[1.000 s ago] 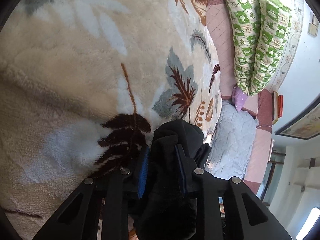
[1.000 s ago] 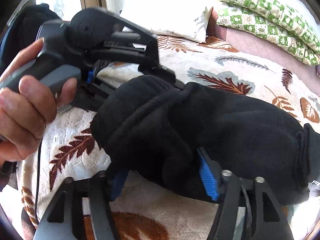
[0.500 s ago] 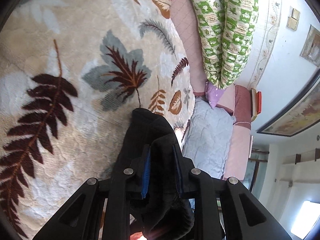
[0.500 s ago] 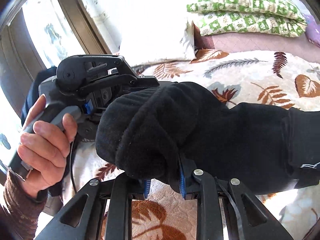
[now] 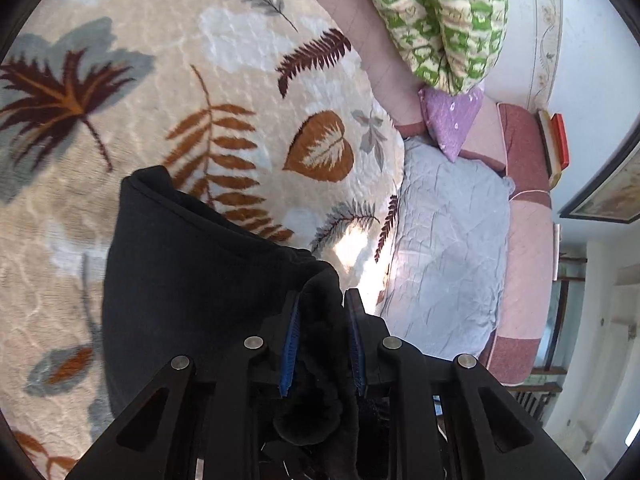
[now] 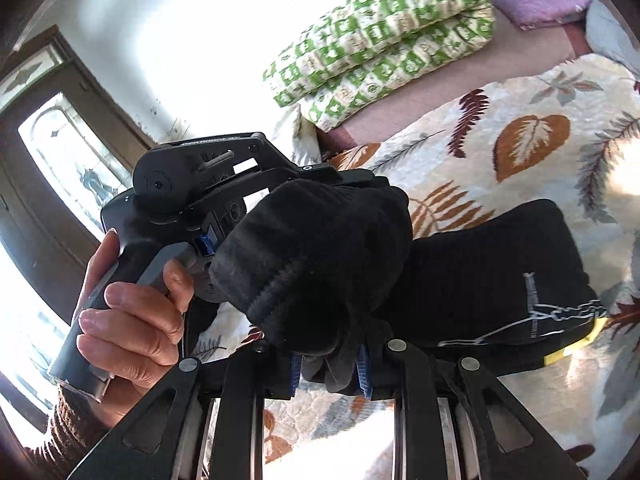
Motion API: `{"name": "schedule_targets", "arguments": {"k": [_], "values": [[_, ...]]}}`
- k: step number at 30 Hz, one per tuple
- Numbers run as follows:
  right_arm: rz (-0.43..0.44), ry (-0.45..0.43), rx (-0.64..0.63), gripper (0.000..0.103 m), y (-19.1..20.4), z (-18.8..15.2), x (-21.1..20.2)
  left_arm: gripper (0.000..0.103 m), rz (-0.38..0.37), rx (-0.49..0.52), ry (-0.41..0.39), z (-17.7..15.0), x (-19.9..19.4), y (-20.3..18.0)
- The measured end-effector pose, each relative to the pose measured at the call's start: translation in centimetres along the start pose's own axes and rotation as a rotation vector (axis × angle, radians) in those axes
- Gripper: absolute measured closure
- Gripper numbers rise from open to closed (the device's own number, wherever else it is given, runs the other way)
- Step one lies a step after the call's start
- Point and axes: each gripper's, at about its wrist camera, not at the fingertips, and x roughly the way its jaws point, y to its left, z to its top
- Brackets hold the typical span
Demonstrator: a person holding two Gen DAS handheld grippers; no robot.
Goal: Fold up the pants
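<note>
Holding one end of the black pants (image 6: 480, 276) up off the bed, both tools are clamped on bunched fabric. The left hand-held gripper (image 5: 322, 344) has its blue pads pinched narrow on a thick wad of the cloth, and the right hand-held gripper (image 6: 328, 368) is closed just as tightly on a ribbed edge that looks like a cuff or waistband, though I cannot tell which. In the right view the person's left hand (image 6: 132, 312) grips the other tool's handle close by, so the two held ends sit near each other.

The rest of the pants lies on the leaf-patterned blanket (image 5: 224, 92) covering the bed, a broad dark panel with white stitching showing near its far end. To my eye a fold is under way: the lifted end seems to be carried over the part that rests flat. Still left, I would judge, is laying that end down squarely, letting go, and perhaps one more fold. A green patterned quilt (image 6: 380, 36) sits well apart by the wall.
</note>
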Motion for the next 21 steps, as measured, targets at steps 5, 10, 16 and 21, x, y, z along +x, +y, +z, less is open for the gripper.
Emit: {"name": "schedule_targets", "arguments": {"k": [5, 10, 16, 21], "values": [[0.015, -0.024, 0.164, 0.078, -6.5, 0.8, -2.0, 0.082, 0.106, 0.018, 0.046, 1.6, 7.6, -2.0], [0.035, -0.001, 0.304, 0.077, -12.3, 0.5, -2.0, 0.081, 0.210, 0.055, 0.046, 1.9, 12.0, -2.9], [0.116, 0.027, 0.403, 0.072, -15.1, 0.3, -1.8, 0.069, 0.238, 0.088, 0.031, 0.9, 12.8, -5.0], [0.143, 0.013, 0.472, 0.057, -16.4, 0.4, -4.4, 0.049, 0.232, 0.165, -0.031, -0.9, 9.3, -7.6]]}}
